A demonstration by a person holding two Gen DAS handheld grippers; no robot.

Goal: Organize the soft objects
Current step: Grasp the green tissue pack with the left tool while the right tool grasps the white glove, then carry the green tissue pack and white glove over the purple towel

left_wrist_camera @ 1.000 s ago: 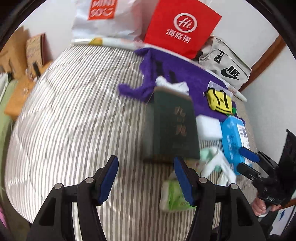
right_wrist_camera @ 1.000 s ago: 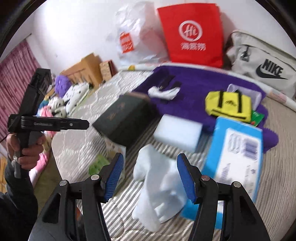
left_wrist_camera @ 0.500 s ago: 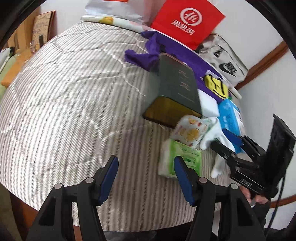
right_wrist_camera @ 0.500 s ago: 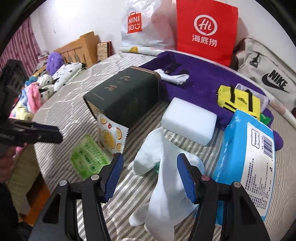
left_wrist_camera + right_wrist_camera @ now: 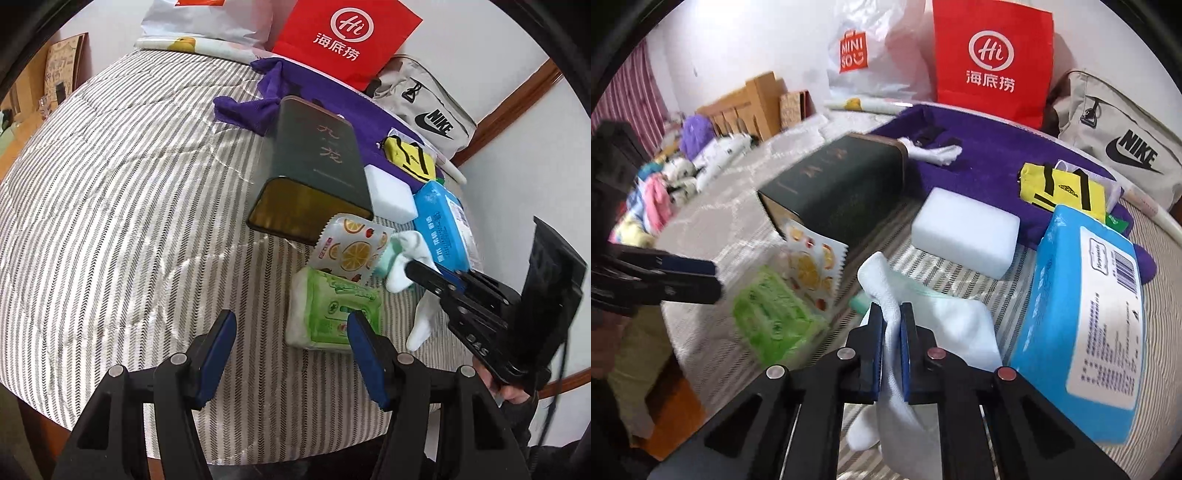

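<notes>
Right wrist: right gripper (image 5: 893, 325) pinches white sock (image 5: 945, 325); left gripper (image 5: 289, 326) agape.

The bedcover (image 5: 122, 206) is grey-and-white striped. A dark green box (image 5: 317, 158) with gold lettering lies on it, by a purple cloth (image 5: 990, 147). The sock (image 5: 945, 325) and sponge (image 5: 964, 230) are white. One packet (image 5: 332, 314) is bright green, another (image 5: 351, 249) white with orange slices. The tissue pack (image 5: 1086, 325) is blue, the pouch (image 5: 1063, 186) yellow with black stripes, the bag (image 5: 991, 59) red.
</notes>
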